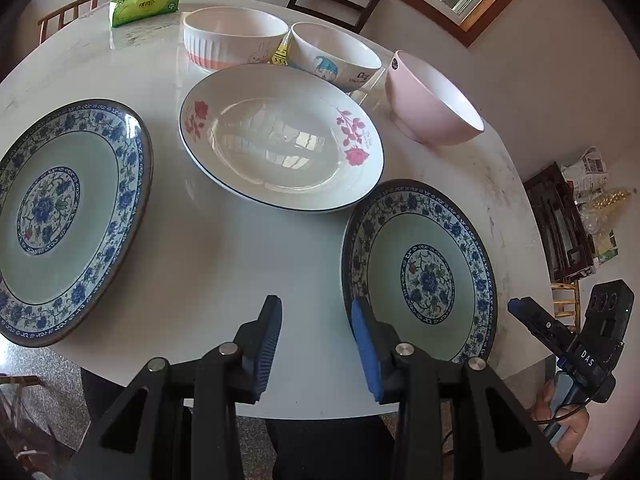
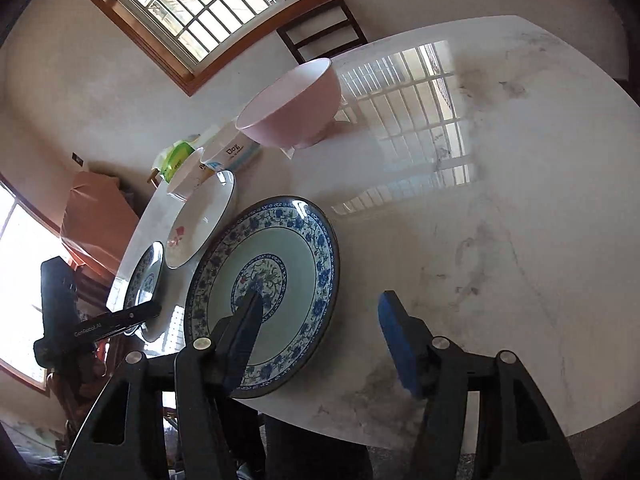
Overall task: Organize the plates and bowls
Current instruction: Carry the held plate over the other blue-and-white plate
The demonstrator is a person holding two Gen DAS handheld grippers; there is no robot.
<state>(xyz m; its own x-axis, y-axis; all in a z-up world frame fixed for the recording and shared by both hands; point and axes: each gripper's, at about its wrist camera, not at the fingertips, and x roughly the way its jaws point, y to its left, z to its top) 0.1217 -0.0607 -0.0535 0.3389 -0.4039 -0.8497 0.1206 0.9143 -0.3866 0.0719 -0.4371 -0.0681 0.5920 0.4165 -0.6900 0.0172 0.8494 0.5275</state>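
Both grippers hover open and empty, the left gripper point(image 1: 316, 320) beside the near blue-patterned plate point(image 1: 420, 276), the right gripper point(image 2: 320, 312) above it. Glazed ceramic: stiff, slick, breakable, so I'd pinch its raised rim at the table point(image 1: 208, 248) edge.

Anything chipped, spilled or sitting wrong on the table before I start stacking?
No chips or spills show. The right blue plate and left blue plate both stick out past the table's near edge, so a nudge might tip them. Grey smudges mark the tabletop to the right.
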